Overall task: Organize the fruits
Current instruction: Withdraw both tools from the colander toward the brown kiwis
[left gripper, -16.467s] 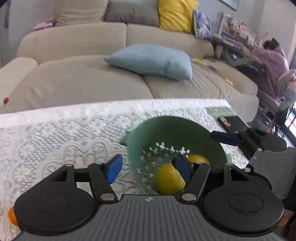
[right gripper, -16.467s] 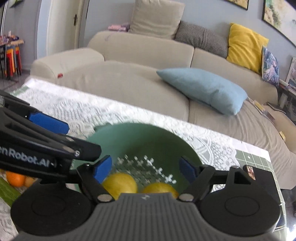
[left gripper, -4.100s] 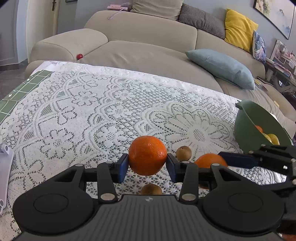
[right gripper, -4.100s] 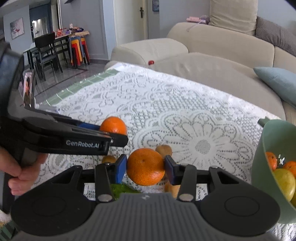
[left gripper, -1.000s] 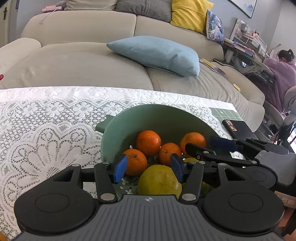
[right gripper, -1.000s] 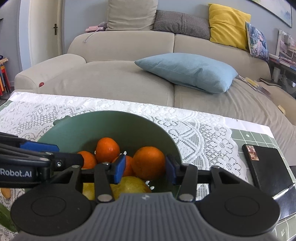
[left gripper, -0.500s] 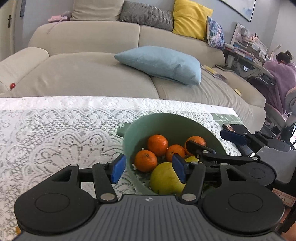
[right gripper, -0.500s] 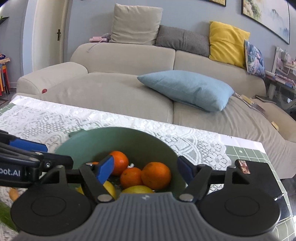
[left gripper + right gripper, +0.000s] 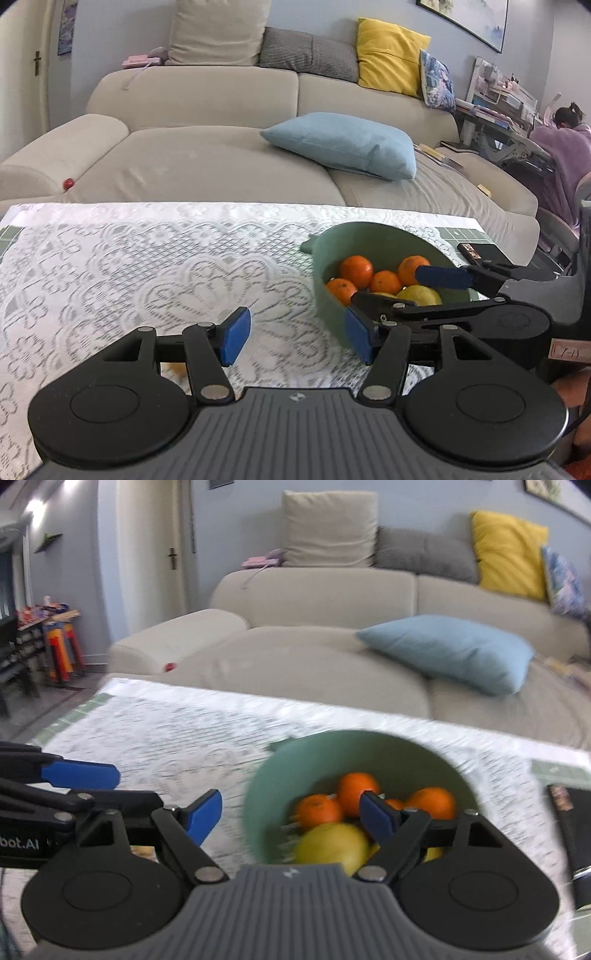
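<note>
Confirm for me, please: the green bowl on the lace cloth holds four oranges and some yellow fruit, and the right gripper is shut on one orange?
Not quite: the right gripper grips nothing, its jaws opening and empty in the right wrist view. The green bowl does hold four oranges.

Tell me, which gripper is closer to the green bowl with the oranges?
Right. The right gripper hangs just above the green bowl, its jaws opening and empty. The left gripper is beside the bowl over the lace cloth, also opening and empty.
</note>
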A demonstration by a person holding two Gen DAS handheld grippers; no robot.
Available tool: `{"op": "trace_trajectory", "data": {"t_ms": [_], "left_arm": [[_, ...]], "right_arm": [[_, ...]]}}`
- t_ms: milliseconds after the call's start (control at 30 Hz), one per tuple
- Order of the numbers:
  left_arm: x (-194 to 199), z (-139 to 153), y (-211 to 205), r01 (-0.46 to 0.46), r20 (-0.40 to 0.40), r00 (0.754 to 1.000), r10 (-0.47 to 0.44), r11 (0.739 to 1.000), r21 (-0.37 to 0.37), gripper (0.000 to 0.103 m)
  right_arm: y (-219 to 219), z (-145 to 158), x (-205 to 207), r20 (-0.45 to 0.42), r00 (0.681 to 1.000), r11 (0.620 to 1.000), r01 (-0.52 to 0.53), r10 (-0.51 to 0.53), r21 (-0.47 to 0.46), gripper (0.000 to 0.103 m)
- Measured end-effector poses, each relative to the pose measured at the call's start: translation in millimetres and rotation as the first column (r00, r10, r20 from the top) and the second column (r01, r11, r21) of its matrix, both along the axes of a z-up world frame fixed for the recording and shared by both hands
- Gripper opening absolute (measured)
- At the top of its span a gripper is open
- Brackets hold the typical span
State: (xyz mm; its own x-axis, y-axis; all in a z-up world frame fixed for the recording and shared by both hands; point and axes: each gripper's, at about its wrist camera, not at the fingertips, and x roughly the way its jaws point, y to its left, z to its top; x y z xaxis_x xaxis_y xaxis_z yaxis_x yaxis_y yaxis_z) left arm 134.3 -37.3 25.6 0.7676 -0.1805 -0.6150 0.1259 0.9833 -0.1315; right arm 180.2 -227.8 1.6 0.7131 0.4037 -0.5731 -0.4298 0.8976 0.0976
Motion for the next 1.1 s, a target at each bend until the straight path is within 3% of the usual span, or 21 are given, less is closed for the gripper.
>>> {"op": "trace_trajectory", "data": {"t_ms": [300,567,733,1000,1100], "left_arm": [[-11,-12,44,-0.028,-0.066,0.997,0.027,0.999,-0.027,0.070],[-17,-28,81,-0.054,-0.125,0.991,0.049,0.998,-0.039,0.070],[-14,-42,100,-0.061,-0.143,0.989,0.047,0.994,-0.094,0.070],[-17,-60,112,-0.100,-0.164,0.982,0.095,0.995,-0.023,0.068],[-19,-63,117,-0.125,-0.176,0.977,0.121,0.992,-0.009,0.062]], "right_arm": [[37,-12,-12,-0.071,0.991,0.994,-0.113,0.114,0.011,0.079],[64,-19,-20,-0.078,0.981,0.984,-0.178,0.176,-0.019,0.078],[79,-29,-21,-0.097,0.971,0.974,-0.223,0.219,-0.031,0.066],[97,-47,-16,-0.162,0.951,0.963,-0.269,0.263,-0.021,0.051],[101,-51,-12,-0.178,0.948,0.963,-0.270,0.264,-0.011,0.048]]}}
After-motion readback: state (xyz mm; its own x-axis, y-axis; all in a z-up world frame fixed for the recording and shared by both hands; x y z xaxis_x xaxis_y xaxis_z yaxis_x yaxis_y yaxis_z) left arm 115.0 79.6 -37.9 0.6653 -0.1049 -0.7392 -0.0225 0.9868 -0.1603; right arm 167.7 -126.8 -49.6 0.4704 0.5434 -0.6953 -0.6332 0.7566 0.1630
